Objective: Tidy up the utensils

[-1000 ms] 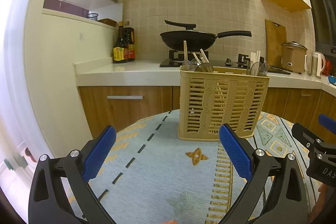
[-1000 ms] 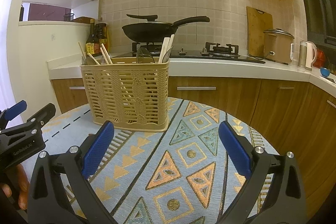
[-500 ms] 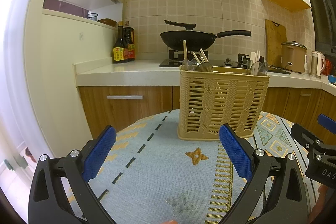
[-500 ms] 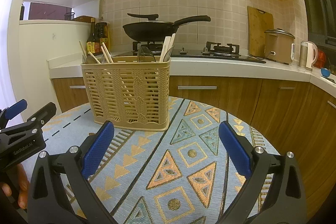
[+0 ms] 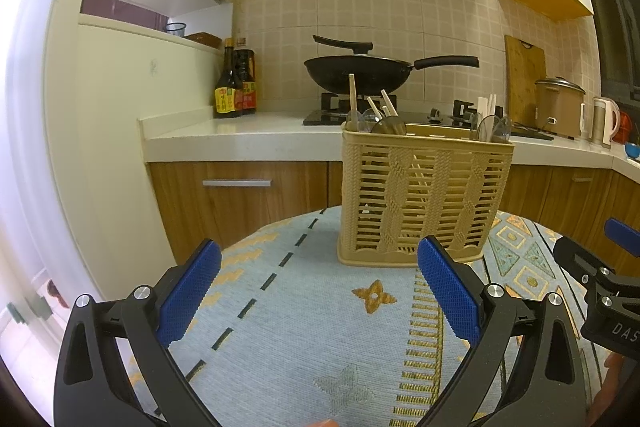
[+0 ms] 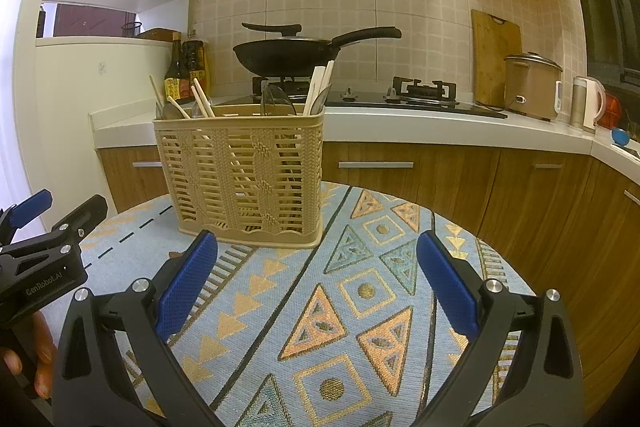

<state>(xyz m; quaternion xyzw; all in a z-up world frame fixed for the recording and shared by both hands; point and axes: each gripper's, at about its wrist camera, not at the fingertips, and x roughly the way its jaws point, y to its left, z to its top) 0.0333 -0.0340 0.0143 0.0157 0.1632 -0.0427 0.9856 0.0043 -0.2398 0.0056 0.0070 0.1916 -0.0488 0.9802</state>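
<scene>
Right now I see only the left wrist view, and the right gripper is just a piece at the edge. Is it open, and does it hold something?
Observer: The right gripper is open; nothing lies between its blue pads.
Operator: Where is the basket from it?
Observer: The basket stands ahead of it, left of its centre line, touching neither pad.
Operator: And on its right side?
Observer: The edge of the round table curves close past the right pad; wooden cabinets stand beyond.
</scene>
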